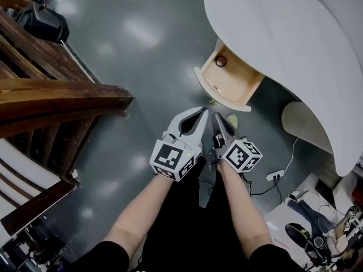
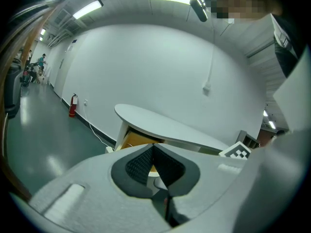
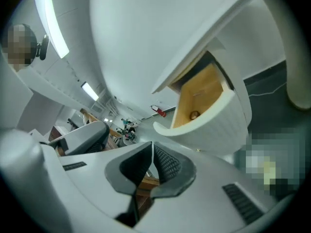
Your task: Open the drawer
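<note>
Two grippers are nearest to us, held side by side above the glossy grey floor, with our bare forearms reaching forward out of black sleeves. In our left hand we hold the white left gripper, its marker cube turned toward us. In the left gripper view this gripper has its dark ribbed pads pressed together at the tips, with nothing between them. Just beside it we hold the right gripper. In the right gripper view that gripper is likewise closed tip to tip, pinching nothing. Neither gripper touches any furniture.

To the right of our arms a white power strip lies on the floor. To our left rise dark brown wooden beams.

Farther ahead, apart from the gripper tips, we see the drawer with its curved white front and pale wooden inside. It stands pulled out from under the white rounded tabletop, with its inside open to view. A small round brown object lies at its far end, and we cannot tell what it is. The right gripper view shows the drawer jutting out below the tabletop edge with the brown object inside. The left gripper view shows only a patch of the drawer's wood under the tabletop.
</note>
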`<state>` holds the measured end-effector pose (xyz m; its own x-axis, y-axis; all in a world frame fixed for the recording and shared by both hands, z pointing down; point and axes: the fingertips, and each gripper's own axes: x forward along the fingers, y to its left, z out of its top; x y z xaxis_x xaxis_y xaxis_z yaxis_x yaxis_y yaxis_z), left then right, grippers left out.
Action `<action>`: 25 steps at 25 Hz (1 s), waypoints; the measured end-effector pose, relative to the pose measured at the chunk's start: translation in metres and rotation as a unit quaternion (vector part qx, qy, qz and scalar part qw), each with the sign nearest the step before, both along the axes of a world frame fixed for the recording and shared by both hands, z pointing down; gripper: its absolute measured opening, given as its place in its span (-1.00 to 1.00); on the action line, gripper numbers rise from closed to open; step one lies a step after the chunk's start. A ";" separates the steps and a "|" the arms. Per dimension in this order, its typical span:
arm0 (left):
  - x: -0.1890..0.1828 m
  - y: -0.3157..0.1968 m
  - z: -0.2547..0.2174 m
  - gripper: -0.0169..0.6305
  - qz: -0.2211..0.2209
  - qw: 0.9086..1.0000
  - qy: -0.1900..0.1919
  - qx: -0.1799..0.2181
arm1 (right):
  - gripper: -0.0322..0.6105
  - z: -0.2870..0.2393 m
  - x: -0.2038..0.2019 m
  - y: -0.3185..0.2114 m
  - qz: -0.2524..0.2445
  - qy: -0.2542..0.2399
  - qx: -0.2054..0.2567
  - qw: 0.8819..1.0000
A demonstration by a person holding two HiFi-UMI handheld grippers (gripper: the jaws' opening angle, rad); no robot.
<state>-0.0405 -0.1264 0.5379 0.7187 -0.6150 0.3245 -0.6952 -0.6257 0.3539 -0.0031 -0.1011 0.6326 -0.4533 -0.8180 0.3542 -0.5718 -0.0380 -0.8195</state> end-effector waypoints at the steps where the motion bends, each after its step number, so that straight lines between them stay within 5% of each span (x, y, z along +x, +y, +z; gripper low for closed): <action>1: 0.001 0.000 -0.010 -0.92 0.001 1.000 0.001 -0.001 | -0.82 -0.017 0.001 -0.002 -0.007 0.011 0.012 1.000; 14: 0.016 -0.001 -0.163 -0.92 0.006 0.999 -0.001 0.035 | -0.85 -0.239 0.030 -0.034 -0.050 0.121 0.157 0.979; 25: 0.030 0.000 -0.258 -0.92 0.006 0.997 0.005 0.074 | -0.85 -0.341 0.039 -0.028 -0.071 0.167 0.214 0.960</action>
